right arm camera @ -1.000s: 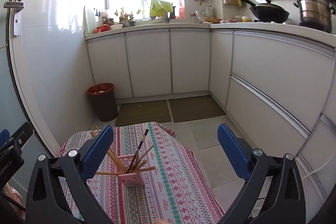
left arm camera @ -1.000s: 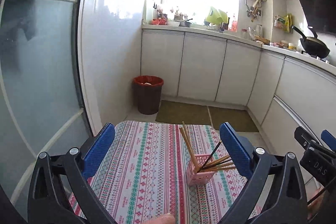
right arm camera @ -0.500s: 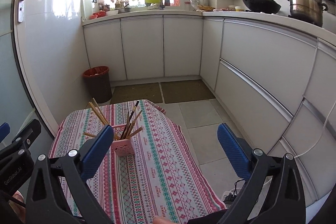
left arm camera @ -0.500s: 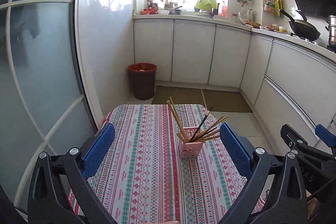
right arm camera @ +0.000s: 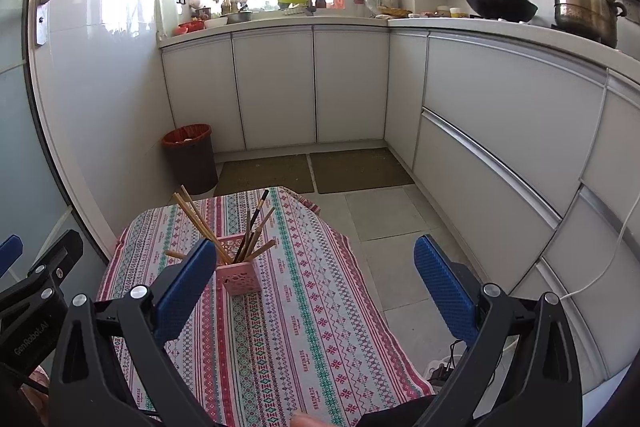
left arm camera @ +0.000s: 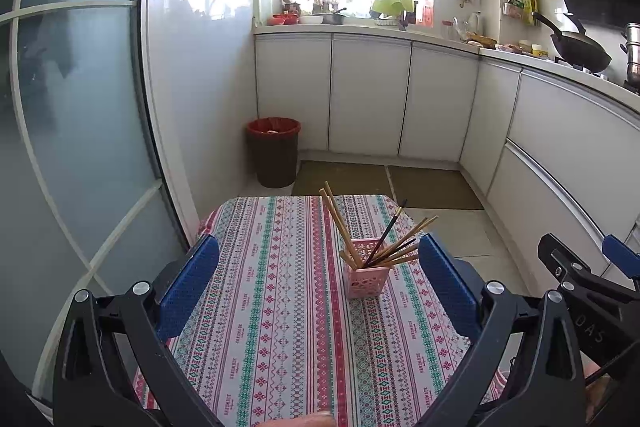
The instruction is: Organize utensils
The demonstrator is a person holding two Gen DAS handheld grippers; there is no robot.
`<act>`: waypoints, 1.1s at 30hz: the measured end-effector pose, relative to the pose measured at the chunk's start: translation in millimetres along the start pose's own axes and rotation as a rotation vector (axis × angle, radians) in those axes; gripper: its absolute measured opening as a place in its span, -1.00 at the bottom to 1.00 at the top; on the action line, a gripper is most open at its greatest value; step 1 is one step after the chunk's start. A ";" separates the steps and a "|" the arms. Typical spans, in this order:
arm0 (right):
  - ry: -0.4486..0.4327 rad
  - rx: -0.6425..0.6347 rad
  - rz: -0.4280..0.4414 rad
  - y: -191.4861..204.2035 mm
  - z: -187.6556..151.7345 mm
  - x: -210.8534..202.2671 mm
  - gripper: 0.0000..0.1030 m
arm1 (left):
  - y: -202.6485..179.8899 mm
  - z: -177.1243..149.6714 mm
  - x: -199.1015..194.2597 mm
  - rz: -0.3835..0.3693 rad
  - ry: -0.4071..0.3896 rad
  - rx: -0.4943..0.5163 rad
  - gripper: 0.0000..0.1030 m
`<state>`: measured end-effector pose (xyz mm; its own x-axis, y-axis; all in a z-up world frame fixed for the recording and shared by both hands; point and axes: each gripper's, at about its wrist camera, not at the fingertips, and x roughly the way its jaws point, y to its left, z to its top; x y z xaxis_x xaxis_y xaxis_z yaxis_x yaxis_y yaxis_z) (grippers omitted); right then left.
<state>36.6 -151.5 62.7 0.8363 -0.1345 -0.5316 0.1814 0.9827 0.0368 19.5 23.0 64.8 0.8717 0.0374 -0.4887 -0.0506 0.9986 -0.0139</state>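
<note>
Table with patterned cloth (left arm camera: 280,307); on it, right of centre, pink holder (left arm camera: 366,277) upright, chopsticks (left arm camera: 384,241) fanned steeply up and outward; left gripper (left arm camera: 319,281), fingers wide apart and empty, nearer than right gripper (right arm camera: 315,281), likewise spread, holder lying ahead-left.

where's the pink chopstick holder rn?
The pink chopstick holder stands upright on the patterned tablecloth, right of centre in the left wrist view and ahead of both open grippers, chopsticks fanned out of it; neither gripper touches it.
</note>
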 end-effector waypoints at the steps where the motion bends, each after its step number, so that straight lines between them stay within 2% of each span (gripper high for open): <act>1: 0.002 0.001 0.001 -0.3 0.0 0.5 0.87 | 0.1 0.1 0.1 0.000 0.000 0.000 0.86; 33: 0.037 0.024 0.024 -2.7 0.6 5.1 0.87 | 0.1 0.8 4.4 -0.005 0.017 -0.006 0.86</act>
<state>40.6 -154.9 60.4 0.8209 -0.1054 -0.5612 0.1740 0.9823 0.0700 23.7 23.3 63.3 0.8637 0.0314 -0.5031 -0.0489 0.9986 -0.0216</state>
